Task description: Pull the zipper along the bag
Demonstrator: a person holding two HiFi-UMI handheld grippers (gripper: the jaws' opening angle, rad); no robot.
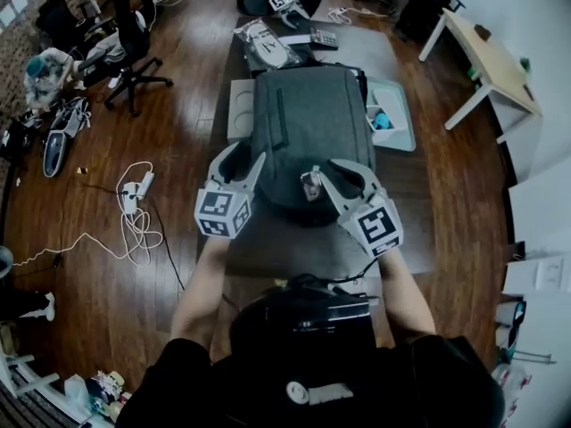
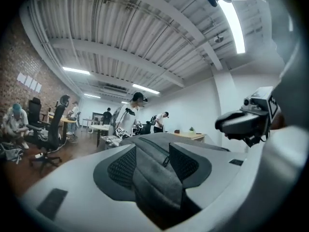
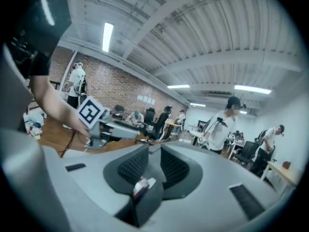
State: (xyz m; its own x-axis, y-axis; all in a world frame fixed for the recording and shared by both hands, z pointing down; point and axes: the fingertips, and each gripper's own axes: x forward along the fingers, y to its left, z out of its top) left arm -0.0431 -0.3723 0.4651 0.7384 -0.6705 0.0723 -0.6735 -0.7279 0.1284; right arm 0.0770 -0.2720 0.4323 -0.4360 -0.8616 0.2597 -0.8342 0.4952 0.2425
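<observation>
A grey backpack [image 1: 308, 119] lies flat on the dark table [image 1: 294, 243] in the head view. My left gripper [image 1: 247, 157] sits at its near left edge, and in the left gripper view [image 2: 152, 151] it is shut on a fold of the bag's grey fabric [image 2: 155, 180]. At the near right edge my right gripper [image 1: 319, 175] meets the zipper pull [image 1: 310, 184]. The right gripper view shows that gripper [image 3: 153, 151] open, a gap between its pads, with the small pale zipper pull [image 3: 143, 185] lying low between them.
White trays [image 1: 239, 105] [image 1: 397, 119] flank the bag. A plastic-wrapped item [image 1: 266, 43] and a keypad [image 1: 323, 37] lie beyond it. On the floor to the left are an office chair [image 1: 134, 38] and cables [image 1: 134, 217]. A wooden desk [image 1: 491, 56] stands right. Several people are in the room.
</observation>
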